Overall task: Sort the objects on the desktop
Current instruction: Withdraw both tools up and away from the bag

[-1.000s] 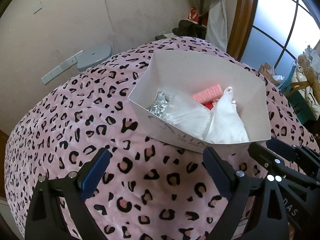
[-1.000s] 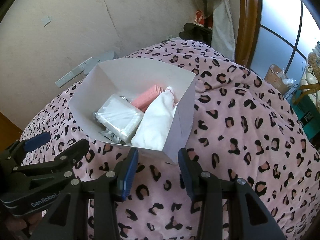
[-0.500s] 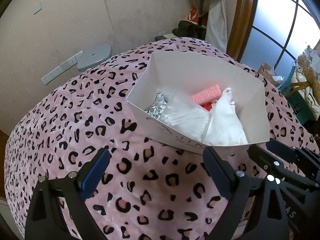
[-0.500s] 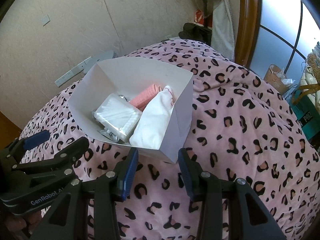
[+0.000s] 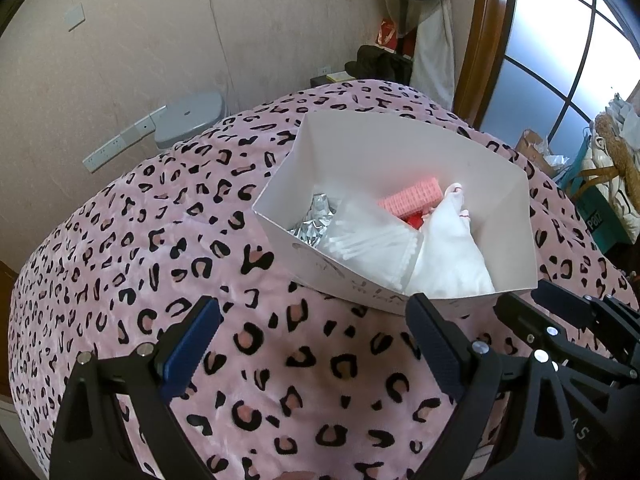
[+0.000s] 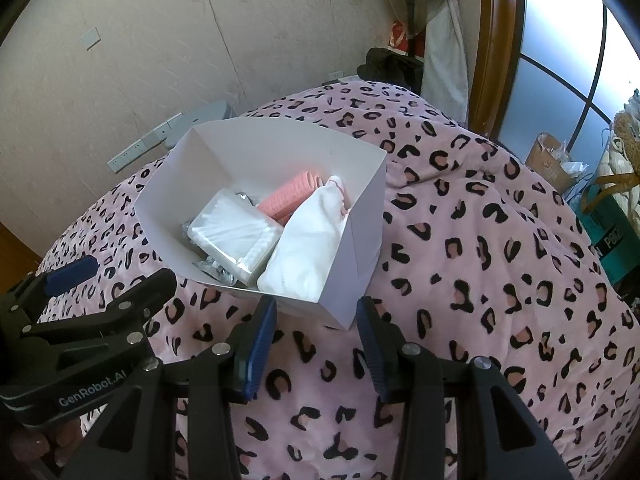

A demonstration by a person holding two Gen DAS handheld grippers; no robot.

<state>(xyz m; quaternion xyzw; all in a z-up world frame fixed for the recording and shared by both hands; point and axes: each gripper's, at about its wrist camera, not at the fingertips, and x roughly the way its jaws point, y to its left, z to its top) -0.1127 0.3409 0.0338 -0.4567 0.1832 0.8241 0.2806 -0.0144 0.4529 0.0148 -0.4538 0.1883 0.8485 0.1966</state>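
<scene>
On the pink leopard-print blanket (image 5: 160, 248), the white paper box (image 5: 400, 148) sits toward the far side, its near rim just ahead of both grippers. Open blanket lies to the box's left in the left wrist view and to its right in the right wrist view; the far edge meets the wall, where a grey power strip (image 5: 120, 144) lies.

Inside the box: a clear pack of cotton swabs (image 6: 236, 236), a white pouch (image 6: 308, 248), a pink roller (image 6: 292, 194) and crumpled foil (image 5: 312, 224), all crowded together.

The left gripper (image 5: 316, 344) hovers with jaws wide apart, holding nothing. The right gripper (image 6: 316, 340) hovers at the box's near right corner, jaws apart and empty.

Compared with 1 second ago, the box appears slightly farther from both grippers; its contents lie as before.

The pouch's long axis runs from the near rim toward the far wall, its narrow end pointing away. The roller lies slanted, far end to the right.
</scene>
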